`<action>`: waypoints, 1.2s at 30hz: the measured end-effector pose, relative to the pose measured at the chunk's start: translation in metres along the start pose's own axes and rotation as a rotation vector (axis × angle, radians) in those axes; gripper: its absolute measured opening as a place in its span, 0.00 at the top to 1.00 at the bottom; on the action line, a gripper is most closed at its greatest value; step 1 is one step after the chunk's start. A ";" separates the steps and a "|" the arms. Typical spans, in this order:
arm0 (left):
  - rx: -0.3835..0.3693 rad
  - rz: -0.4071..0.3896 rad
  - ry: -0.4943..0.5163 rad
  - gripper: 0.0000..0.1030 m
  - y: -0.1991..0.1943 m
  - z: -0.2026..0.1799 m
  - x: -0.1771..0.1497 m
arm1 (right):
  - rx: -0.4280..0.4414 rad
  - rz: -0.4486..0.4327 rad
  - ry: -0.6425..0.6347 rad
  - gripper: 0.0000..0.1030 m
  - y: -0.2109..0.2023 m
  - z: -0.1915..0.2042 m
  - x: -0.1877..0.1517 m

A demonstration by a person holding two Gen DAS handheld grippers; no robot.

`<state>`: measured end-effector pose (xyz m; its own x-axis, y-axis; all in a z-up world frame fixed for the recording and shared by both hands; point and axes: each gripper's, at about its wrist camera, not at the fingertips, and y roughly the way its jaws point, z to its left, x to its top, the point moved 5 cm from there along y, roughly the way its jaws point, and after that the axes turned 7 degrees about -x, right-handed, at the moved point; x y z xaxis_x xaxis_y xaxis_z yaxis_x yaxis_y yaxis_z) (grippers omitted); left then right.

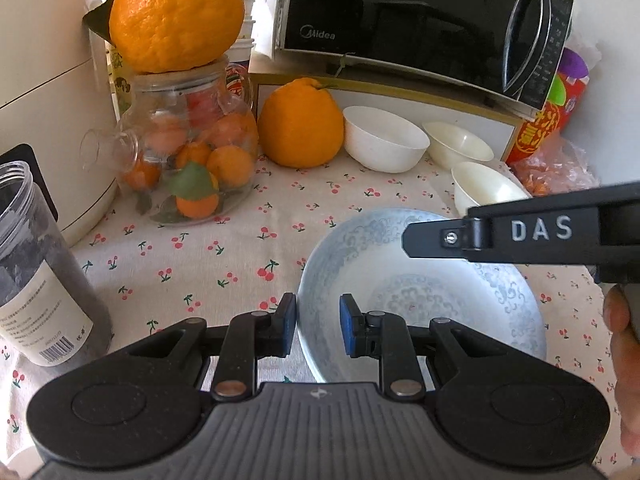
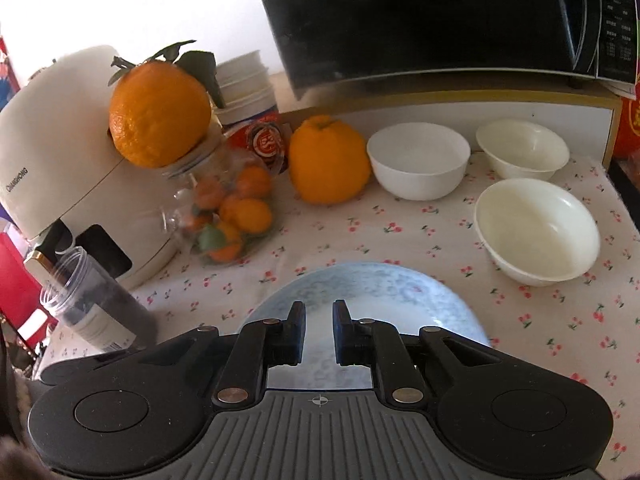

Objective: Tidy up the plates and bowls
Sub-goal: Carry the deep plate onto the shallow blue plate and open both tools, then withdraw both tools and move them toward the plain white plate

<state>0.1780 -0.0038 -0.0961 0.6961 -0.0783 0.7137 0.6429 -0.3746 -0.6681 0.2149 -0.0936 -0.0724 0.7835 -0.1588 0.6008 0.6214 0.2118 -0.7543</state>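
A pale blue patterned bowl (image 1: 420, 292) (image 2: 372, 288) sits low on the cherry-print cloth (image 1: 192, 256). My left gripper (image 1: 318, 328) straddles its left rim, one blue pad outside and one inside, shut on the bowl's wall. My right gripper (image 2: 319, 330) hovers over the bowl's inside, shut, with nothing gripped that I can see. In the left wrist view the right gripper (image 1: 406, 236) reaches in from the right above the bowl. Three white bowls (image 2: 418, 160) (image 2: 522, 148) (image 2: 536, 228) stand behind, apart from each other.
A black microwave (image 1: 420, 20) sits on a shelf at the back. A glass jar of small oranges (image 1: 188, 160) carries a big orange (image 1: 176, 12); another orange (image 1: 300, 124) stands beside it. A plastic jar (image 1: 36, 272) and a cream cooker (image 2: 60, 160) are at left. A hand (image 1: 624, 340) shows at right.
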 end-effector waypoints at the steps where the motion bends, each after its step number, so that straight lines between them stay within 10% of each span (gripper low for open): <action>1: 0.000 0.005 -0.003 0.79 0.000 0.000 0.000 | -0.002 0.001 0.011 0.82 0.001 -0.001 0.001; 12: -0.007 0.029 0.007 0.75 0.002 -0.003 -0.003 | -0.061 0.019 0.112 0.76 0.007 -0.029 0.001; 36: -0.028 0.038 0.079 0.26 -0.031 -0.010 -0.013 | -0.072 -0.015 -0.012 0.14 -0.024 -0.029 -0.010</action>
<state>0.1460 -0.0009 -0.0828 0.6918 -0.1653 0.7029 0.6066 -0.3951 -0.6899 0.1924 -0.1248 -0.0682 0.7744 -0.1497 0.6148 0.6321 0.1393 -0.7623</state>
